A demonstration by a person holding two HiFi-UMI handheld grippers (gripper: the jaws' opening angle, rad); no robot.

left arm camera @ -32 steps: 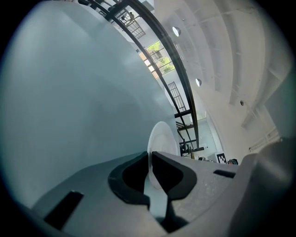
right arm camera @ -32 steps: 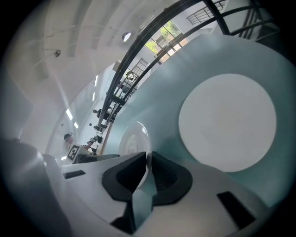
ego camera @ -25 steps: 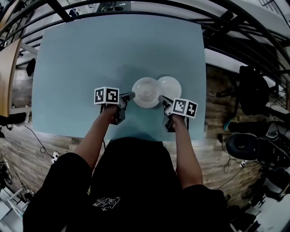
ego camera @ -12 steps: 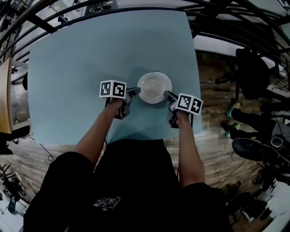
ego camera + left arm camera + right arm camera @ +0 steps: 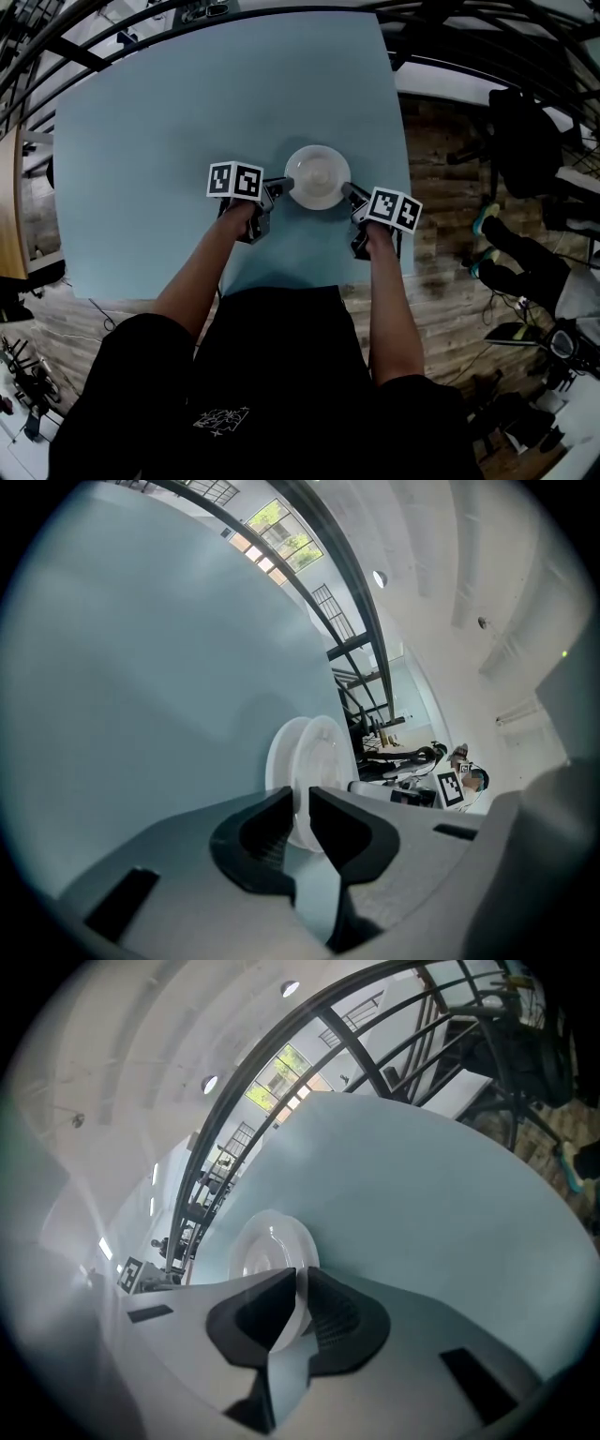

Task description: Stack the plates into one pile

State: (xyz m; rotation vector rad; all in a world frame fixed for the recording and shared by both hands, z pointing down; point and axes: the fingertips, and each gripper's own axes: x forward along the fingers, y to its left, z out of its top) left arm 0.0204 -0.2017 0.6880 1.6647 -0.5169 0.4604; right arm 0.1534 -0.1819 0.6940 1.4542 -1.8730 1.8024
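Two plates (image 5: pixel 317 754) edge-on; head view shows one.

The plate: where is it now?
In the head view the plate is over the table, right of centre, held at its rim by the left gripper and the right gripper.

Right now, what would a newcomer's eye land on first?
A white plate lies directly over a second plate toward the near right of the pale blue table. The left tongs and right tongs each pinch the white plate's rim from opposite sides.
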